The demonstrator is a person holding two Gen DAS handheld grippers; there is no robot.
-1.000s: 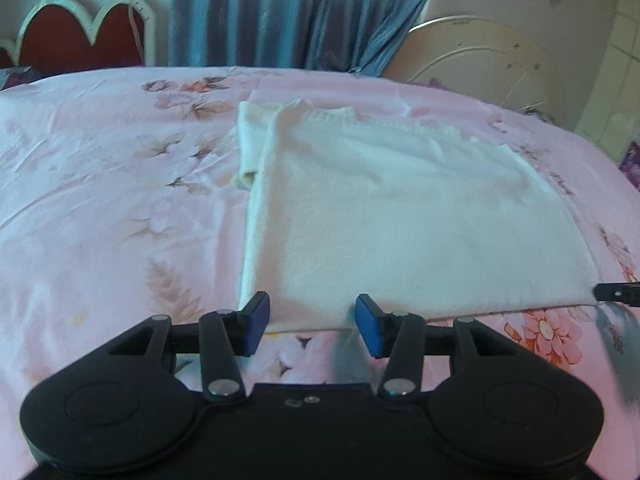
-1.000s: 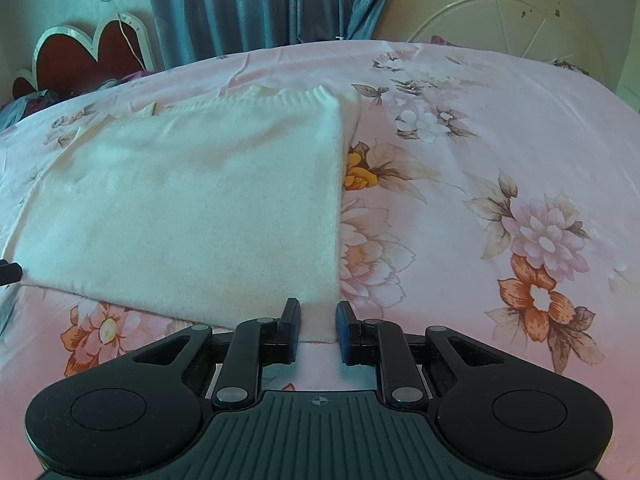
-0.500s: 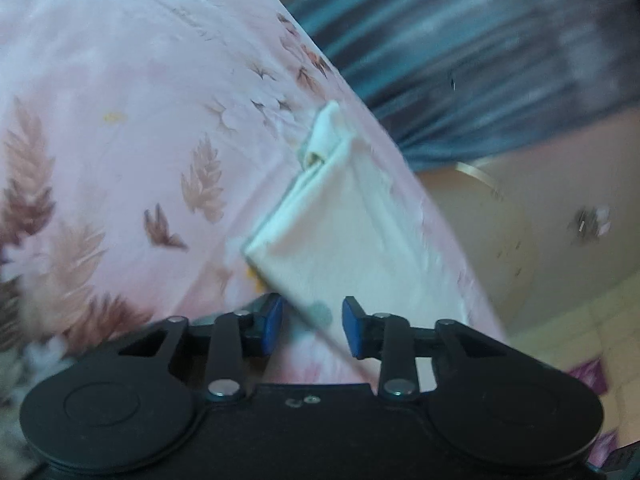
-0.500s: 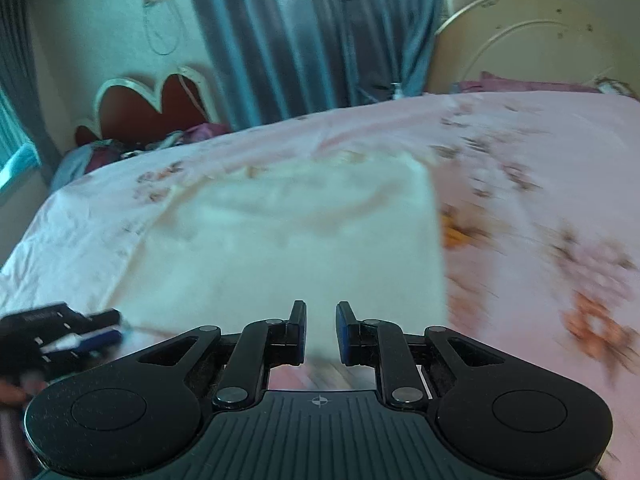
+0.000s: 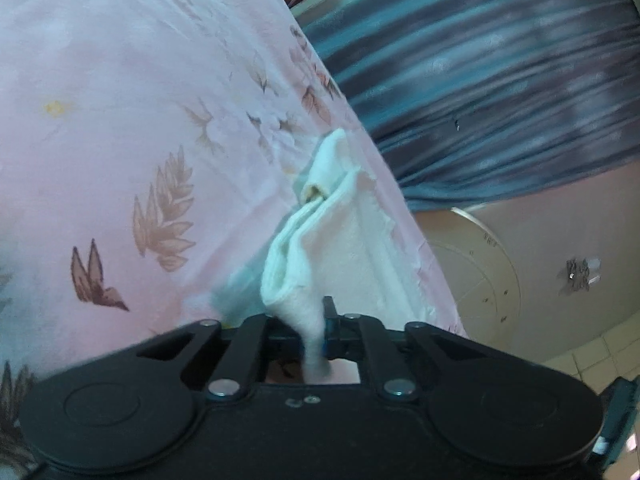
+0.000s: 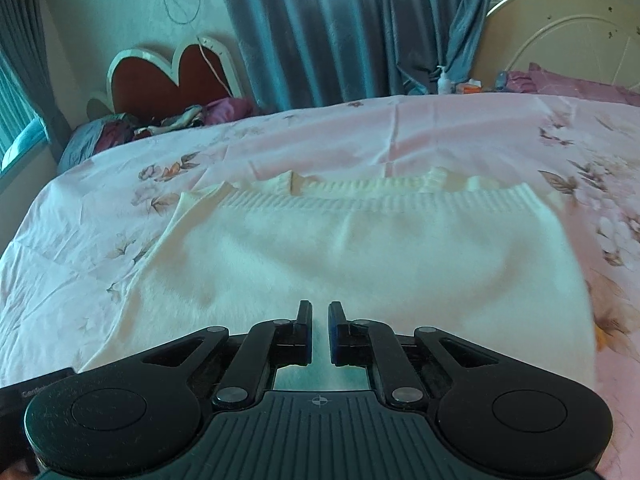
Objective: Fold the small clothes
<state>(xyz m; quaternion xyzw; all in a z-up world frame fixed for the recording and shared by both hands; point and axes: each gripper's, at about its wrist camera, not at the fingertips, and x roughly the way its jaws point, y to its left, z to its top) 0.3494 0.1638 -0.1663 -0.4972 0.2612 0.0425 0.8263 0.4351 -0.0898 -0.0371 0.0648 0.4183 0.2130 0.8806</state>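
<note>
Your right tongs (image 6: 319, 330) sit low over the near edge of the cream-white knitted sweater (image 6: 360, 264), their two black fingers (image 6: 304, 332) standing nearly together with a narrow gap; whether cloth is pinched between them, you cannot tell from here. The sweater lies spread across the pink floral bedsheet (image 6: 440, 132), its ribbed band (image 6: 380, 198) at the far side. Beyond the bed you see a red heart-shaped headboard with white trim (image 6: 168, 76), grey-blue curtains (image 6: 340, 28) and a cream round-arched bed frame (image 6: 560, 28). A heap of dark clothes (image 6: 160, 120) lies near the headboard.
</note>
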